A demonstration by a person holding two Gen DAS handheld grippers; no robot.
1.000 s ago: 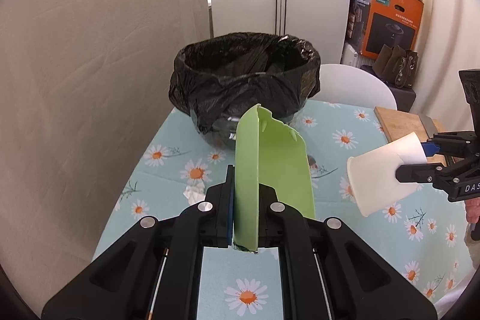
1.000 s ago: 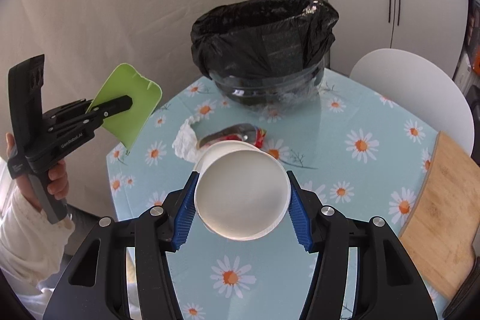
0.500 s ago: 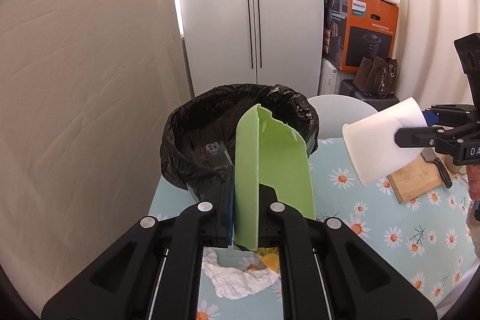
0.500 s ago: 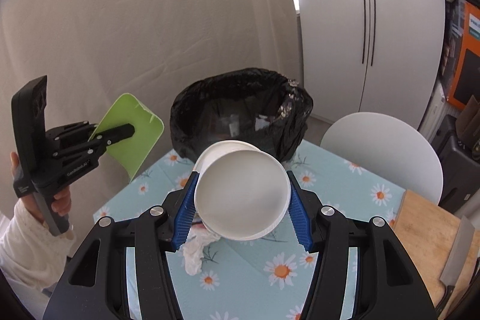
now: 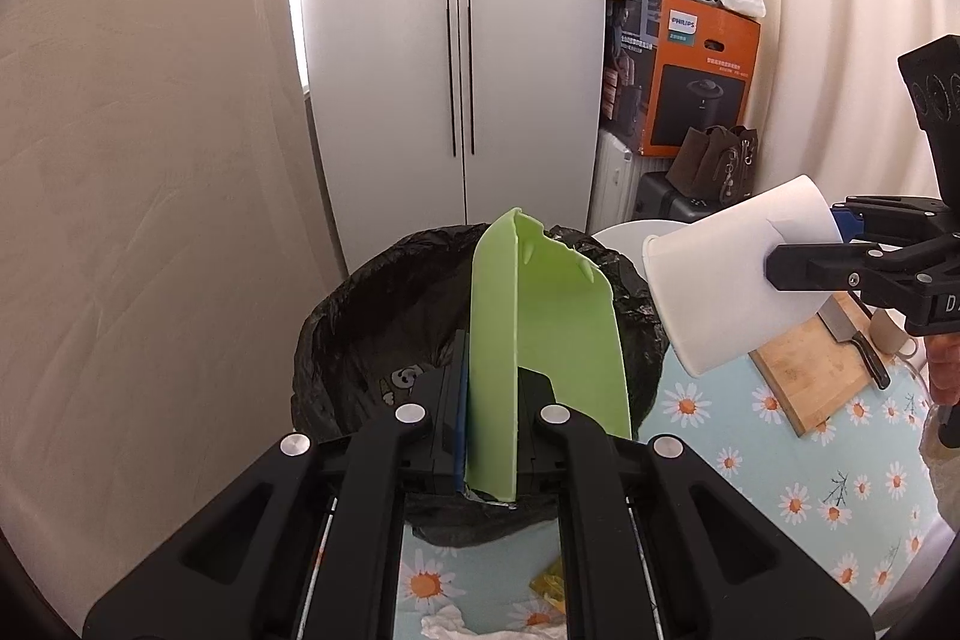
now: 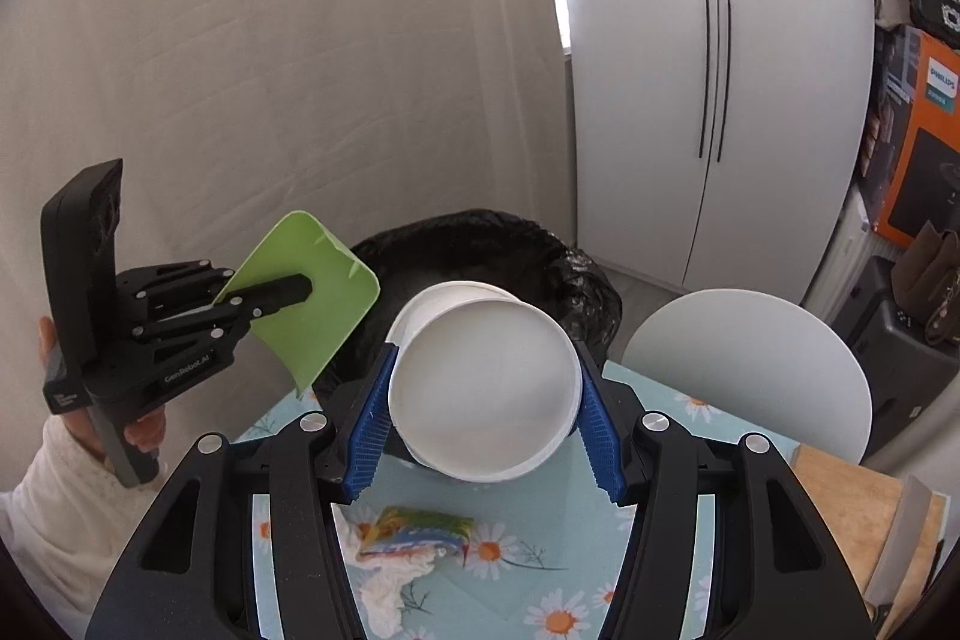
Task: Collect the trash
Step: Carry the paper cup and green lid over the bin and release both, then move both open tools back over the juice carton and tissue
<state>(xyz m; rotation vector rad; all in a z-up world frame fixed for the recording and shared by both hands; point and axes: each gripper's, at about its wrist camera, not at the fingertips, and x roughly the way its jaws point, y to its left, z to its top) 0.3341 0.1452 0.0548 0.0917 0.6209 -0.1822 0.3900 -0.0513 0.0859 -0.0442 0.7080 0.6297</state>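
My left gripper [image 5: 487,388] is shut on a light green plastic scoop [image 5: 540,340] and holds it upright over the near rim of the black-bagged trash bin [image 5: 372,334]. My right gripper [image 6: 483,400] is shut on a white paper cup [image 6: 483,382], tipped with its mouth toward the bin [image 6: 480,244]. In the left wrist view the cup [image 5: 738,280] hangs at the bin's right edge. In the right wrist view the scoop [image 6: 306,292] is left of the cup. A crumpled white tissue [image 6: 390,580] and a colourful wrapper [image 6: 420,529] lie on the table below.
The table has a blue daisy cloth [image 5: 780,472]. A wooden cutting board [image 5: 810,370] with a knife [image 5: 852,340] lies at the right. A white chair [image 6: 750,364] stands behind the table. White cupboards, an orange box [image 5: 702,76] and bags fill the back.
Both grippers have risen and moved forward toward the bin with their loads. The scoop now stands over the bin's near rim, and the cup is at its right edge.
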